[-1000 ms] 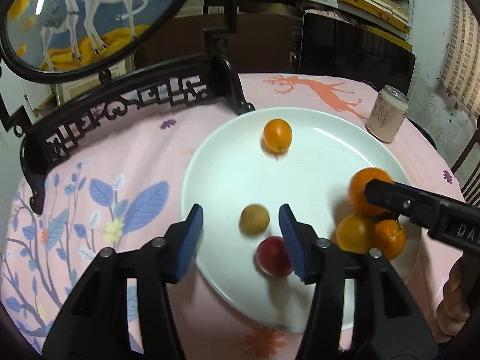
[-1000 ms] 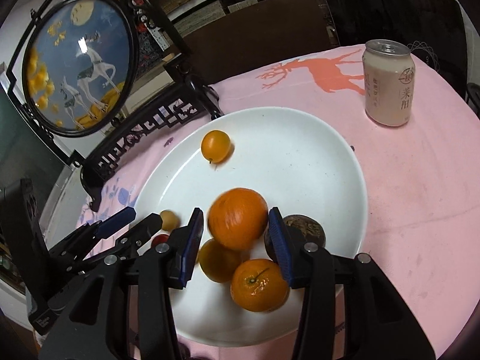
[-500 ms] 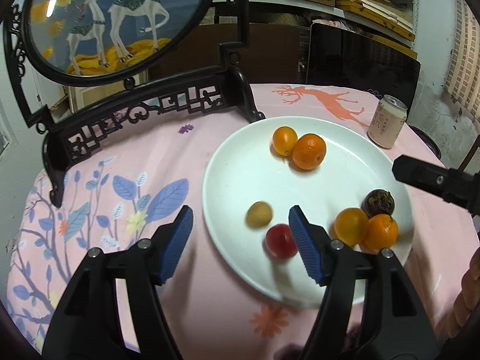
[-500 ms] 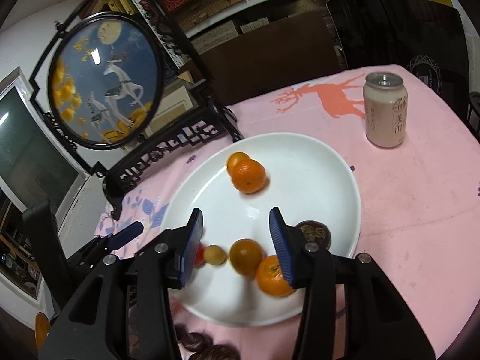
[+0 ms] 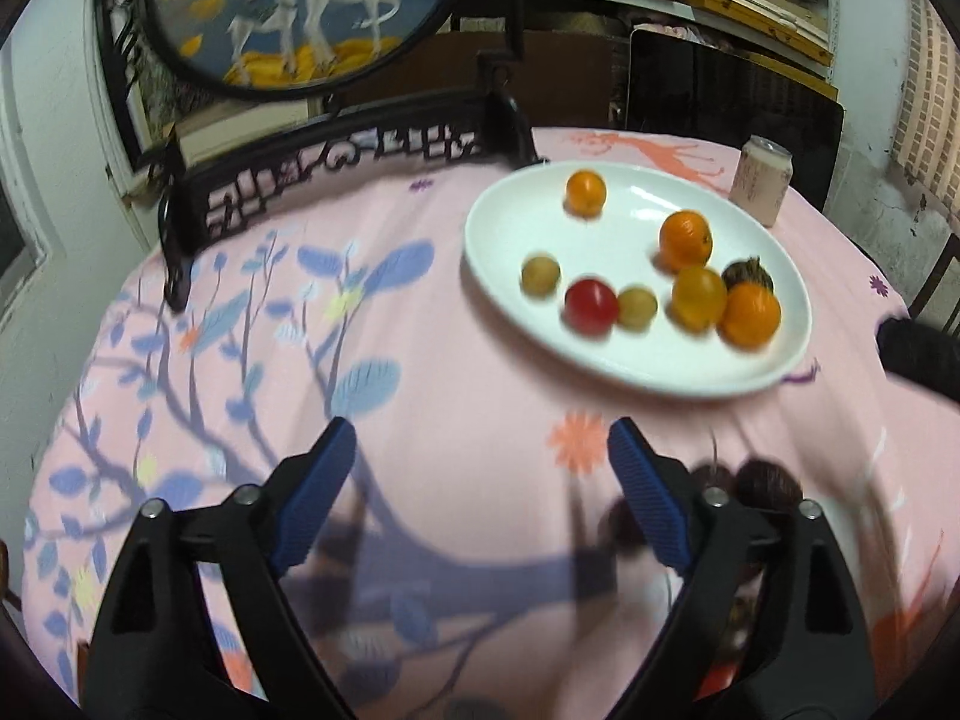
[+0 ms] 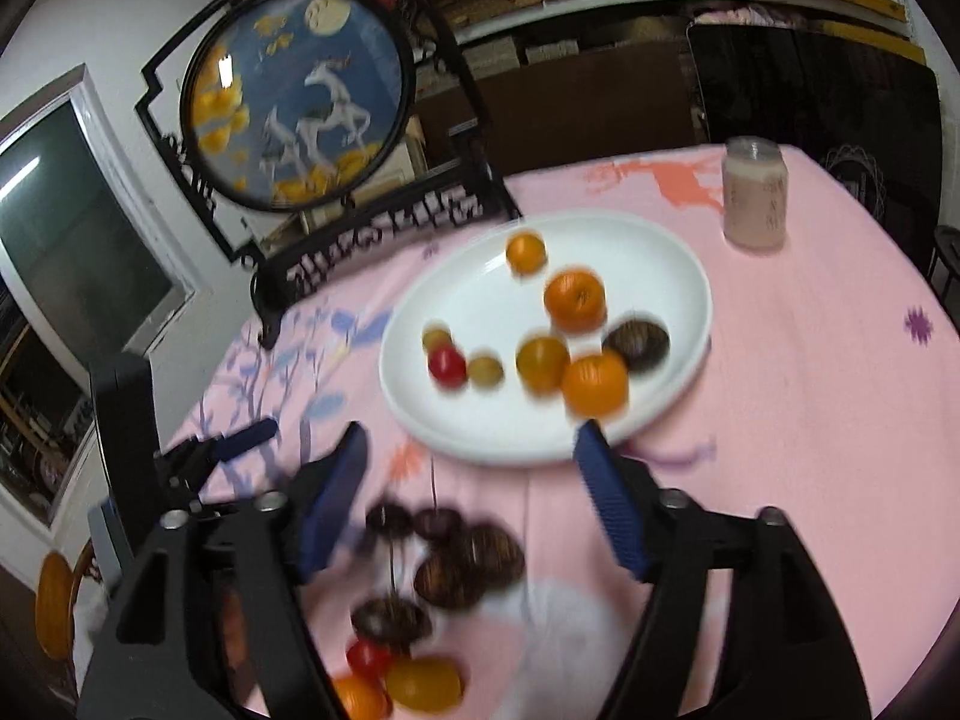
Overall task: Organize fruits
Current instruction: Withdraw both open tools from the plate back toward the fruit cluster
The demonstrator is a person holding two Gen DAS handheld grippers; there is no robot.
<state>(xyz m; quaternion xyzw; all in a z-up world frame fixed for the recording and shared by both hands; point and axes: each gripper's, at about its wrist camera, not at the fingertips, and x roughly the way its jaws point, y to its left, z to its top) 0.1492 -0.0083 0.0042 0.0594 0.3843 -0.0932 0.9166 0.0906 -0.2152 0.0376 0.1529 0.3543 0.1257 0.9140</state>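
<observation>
Both grippers, left (image 5: pixel 480 468) and right (image 6: pixel 468 468), have just been opening, fingers wide and empty; plate (image 5: pixel 600 354) at 1 o'clock holds seemingly 8 blurred fruits.

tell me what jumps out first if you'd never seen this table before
The white plate on the pink cloth draws the eye, dotted with oranges and smaller fruit, one red one among them. Behind it to the left stands a round deer picture in a black carved frame, and a pale can sits at the far right. Near the camera lies a blurred pile of dark fruit off the plate.
</observation>
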